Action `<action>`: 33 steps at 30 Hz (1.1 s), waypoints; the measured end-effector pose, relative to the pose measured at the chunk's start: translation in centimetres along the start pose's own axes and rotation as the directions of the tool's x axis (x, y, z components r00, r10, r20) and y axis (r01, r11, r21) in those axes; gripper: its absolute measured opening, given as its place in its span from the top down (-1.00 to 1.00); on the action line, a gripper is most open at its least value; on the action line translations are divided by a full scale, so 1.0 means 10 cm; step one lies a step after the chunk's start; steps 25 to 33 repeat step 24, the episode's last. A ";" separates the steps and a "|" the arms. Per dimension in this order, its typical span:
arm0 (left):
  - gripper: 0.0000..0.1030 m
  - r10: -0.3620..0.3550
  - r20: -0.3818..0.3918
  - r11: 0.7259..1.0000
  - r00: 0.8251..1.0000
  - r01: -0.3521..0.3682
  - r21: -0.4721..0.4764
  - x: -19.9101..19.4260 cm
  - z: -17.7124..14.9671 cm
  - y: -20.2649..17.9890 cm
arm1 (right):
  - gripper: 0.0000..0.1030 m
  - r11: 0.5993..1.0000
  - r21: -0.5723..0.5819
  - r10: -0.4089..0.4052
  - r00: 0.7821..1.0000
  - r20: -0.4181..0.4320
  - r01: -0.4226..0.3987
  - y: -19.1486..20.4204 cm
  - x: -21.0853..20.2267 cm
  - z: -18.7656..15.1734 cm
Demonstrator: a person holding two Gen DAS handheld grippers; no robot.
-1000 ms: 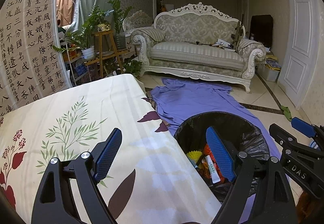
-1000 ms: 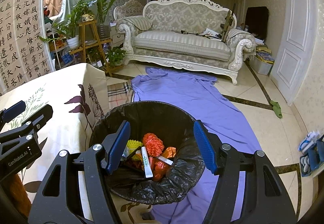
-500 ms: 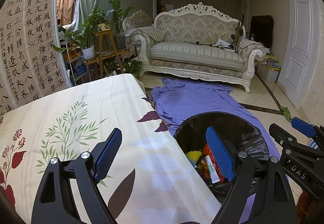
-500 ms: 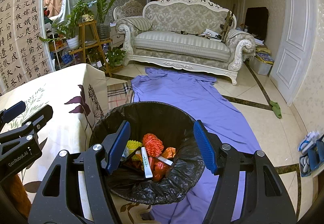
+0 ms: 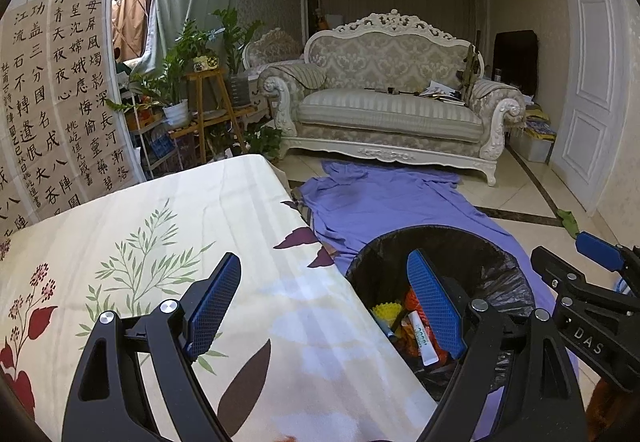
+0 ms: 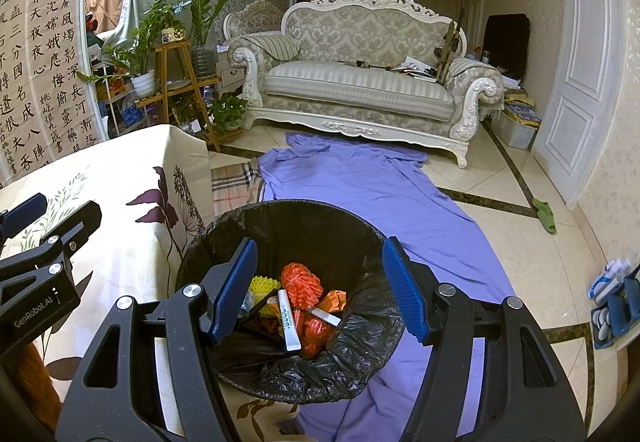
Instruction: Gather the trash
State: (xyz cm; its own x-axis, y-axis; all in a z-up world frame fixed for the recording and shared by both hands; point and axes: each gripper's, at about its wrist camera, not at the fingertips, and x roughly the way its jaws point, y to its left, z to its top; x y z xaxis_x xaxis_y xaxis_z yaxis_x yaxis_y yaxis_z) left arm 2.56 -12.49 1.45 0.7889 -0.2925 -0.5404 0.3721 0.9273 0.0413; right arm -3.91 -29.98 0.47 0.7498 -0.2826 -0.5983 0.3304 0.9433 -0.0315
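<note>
"GenRobot.AI" is printed on the left claw (image 5: 324, 298), "DAS" on the right claw (image 6: 320, 274); both gape wide, holding nothing. The trash (image 6: 300, 298) lies in the black-lined bin (image 6: 360, 354) beside the floral tabletop (image 5: 160, 234). Calligraphy sheets (image 5: 52, 90) cover the wall.

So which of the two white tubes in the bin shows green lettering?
The longer tube, lying lengthwise toward the right gripper. The shorter white one, right of it in the trash bin, shows none.

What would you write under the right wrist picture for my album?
Open right gripper hovering empty above a black-lined trash bin holding orange and yellow trash, beside a floral-covered table.
</note>
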 end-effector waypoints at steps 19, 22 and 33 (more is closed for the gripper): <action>-0.64 0.023 -0.008 0.999 1.000 -0.023 -0.046 0.05 -0.01 0.11 | -0.23 1.000 -0.023 0.014 1.000 0.000 -0.014 0.03 -0.10 0.06; -0.65 0.036 -0.027 0.997 0.999 -0.037 -0.060 0.07 -0.03 0.21 | -0.23 0.999 -0.037 0.026 1.000 -0.002 -0.026 0.10 -0.10 0.09; -0.65 0.051 -0.043 0.996 0.998 -0.053 -0.068 0.08 -0.03 0.29 | -0.23 0.998 -0.047 0.037 0.999 -0.004 -0.038 0.18 -0.08 0.11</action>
